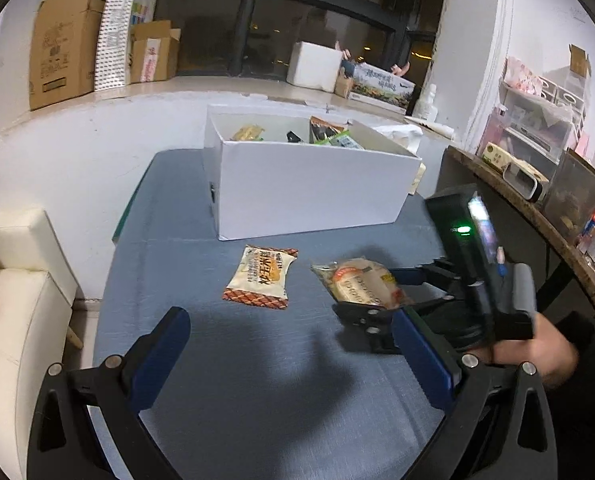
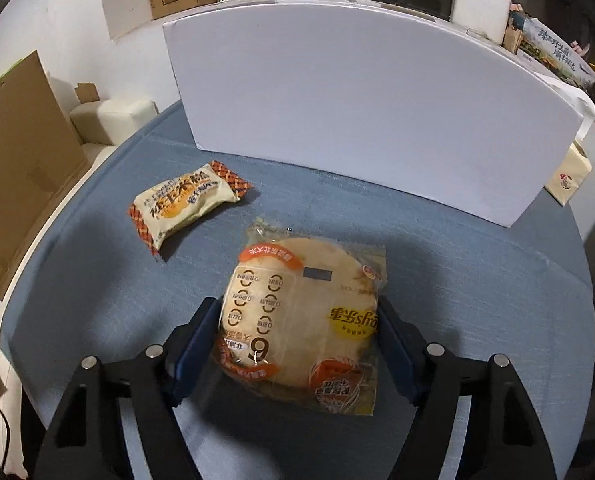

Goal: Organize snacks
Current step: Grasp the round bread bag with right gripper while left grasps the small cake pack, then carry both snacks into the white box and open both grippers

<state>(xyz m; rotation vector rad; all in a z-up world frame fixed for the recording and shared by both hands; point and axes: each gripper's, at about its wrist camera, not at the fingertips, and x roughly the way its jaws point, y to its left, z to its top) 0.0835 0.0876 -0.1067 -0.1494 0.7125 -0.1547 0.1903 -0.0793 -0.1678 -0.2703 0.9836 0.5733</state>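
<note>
A round rice-cracker pack (image 2: pixel 301 320) in clear wrap lies on the blue table between the blue pads of my right gripper (image 2: pixel 297 344), which is closed on its two sides. It also shows in the left wrist view (image 1: pixel 361 282), with the right gripper (image 1: pixel 381 292) around it. A cream snack pack with orange checked ends (image 1: pixel 262 278) lies to its left, also seen in the right wrist view (image 2: pixel 185 204). My left gripper (image 1: pixel 297 356) is open and empty, above the table in front of both packs. A white box (image 1: pixel 313 184) holding several snacks stands behind them.
The blue tablecloth (image 1: pixel 257 400) covers the table. A cream chair (image 1: pixel 17 280) stands left. A wooden shelf (image 1: pixel 537 208) with clutter is at the right. Cardboard boxes (image 1: pixel 65 44) sit on the window ledge. A cardboard sheet (image 2: pixel 21 168) leans at the left.
</note>
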